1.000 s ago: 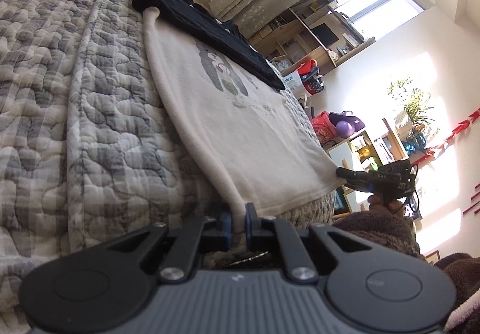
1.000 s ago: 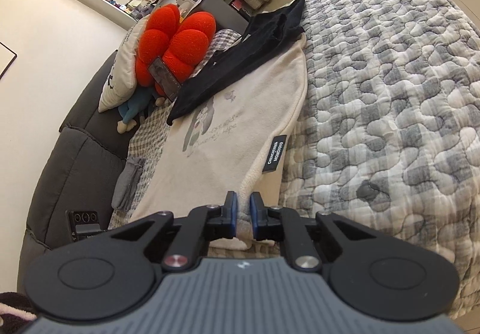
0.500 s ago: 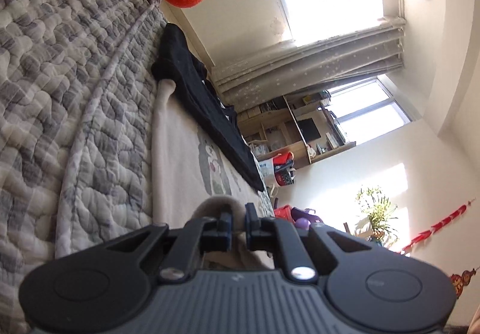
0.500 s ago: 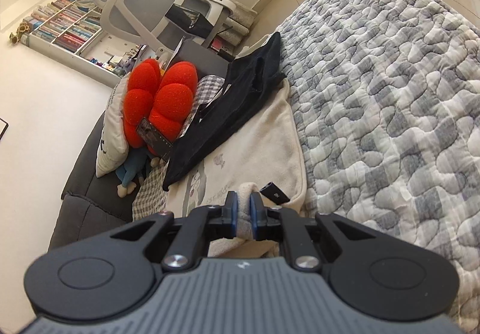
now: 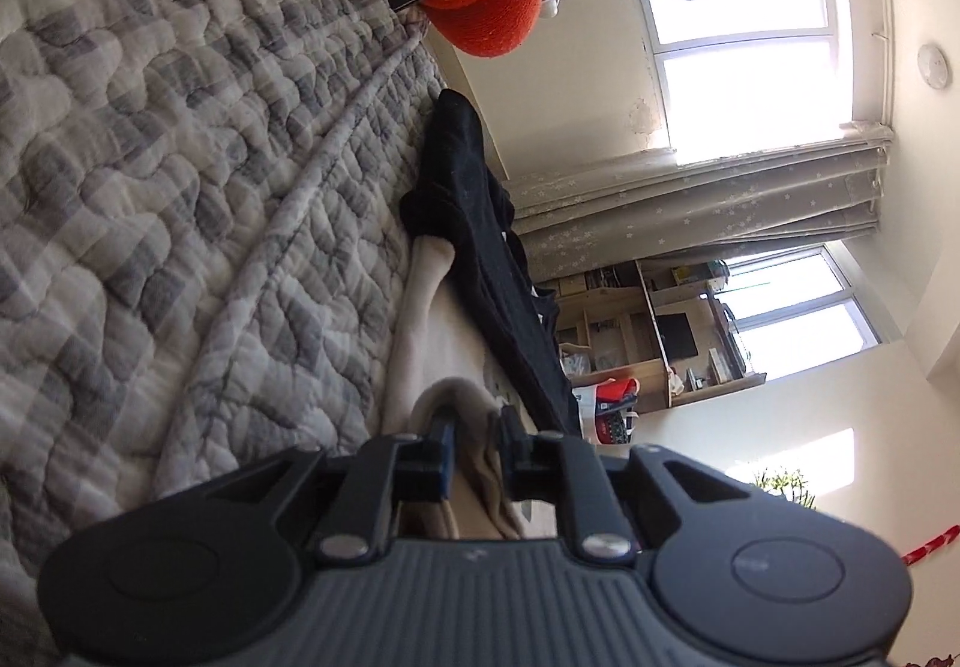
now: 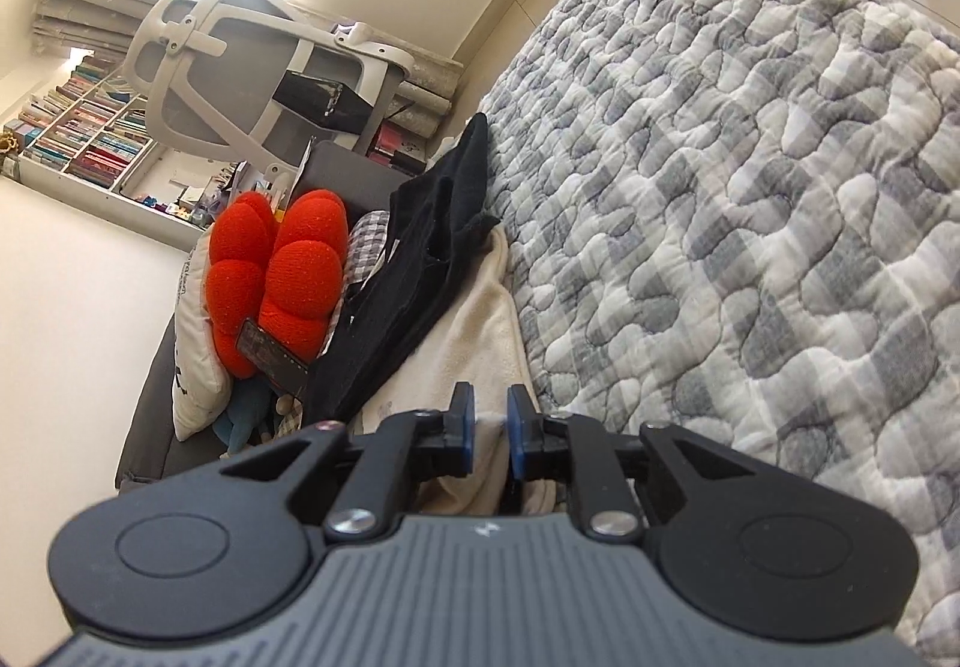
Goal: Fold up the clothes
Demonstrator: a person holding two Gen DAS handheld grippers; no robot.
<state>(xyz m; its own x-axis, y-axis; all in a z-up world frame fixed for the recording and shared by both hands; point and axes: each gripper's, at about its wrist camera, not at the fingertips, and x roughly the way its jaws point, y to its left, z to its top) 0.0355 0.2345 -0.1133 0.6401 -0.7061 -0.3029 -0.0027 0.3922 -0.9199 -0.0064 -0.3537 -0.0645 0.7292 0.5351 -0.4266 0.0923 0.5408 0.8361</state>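
In the left wrist view, the left tongs (image 5: 475,448) stand at a narrow gap with a bunched fold of the cream garment (image 5: 414,319) between their blue pads; the cloth fills the gap and rises in a small hump just ahead of the tips, so the tongs appear to hold it. The garment lies on the grey quilted bed cover (image 5: 150,175), its long axis running away from the camera toward the window wall, with a black garment (image 5: 480,247) laid along its far edge, touching it. A red plush cushion (image 5: 498,19) with a dark card against it sits at the head of the bed. Compared with a second ago, when the shirt lay spread flat with its printed figure showing, the gripped hem has been carried forward over the body of the shirt and the print is now almost hidden. In the right wrist view, the right tongs (image 6: 487,436) are likewise narrowly parted, with cream cloth between the pads and bunched below them; whether the pads press it firmly cannot be told. Here the garment stretches up and away to the left of the quilt, with the black garment above it and the cushion beside that. Since the earlier frame its black label has gone from sight and the visible length of shirt is much shorter.
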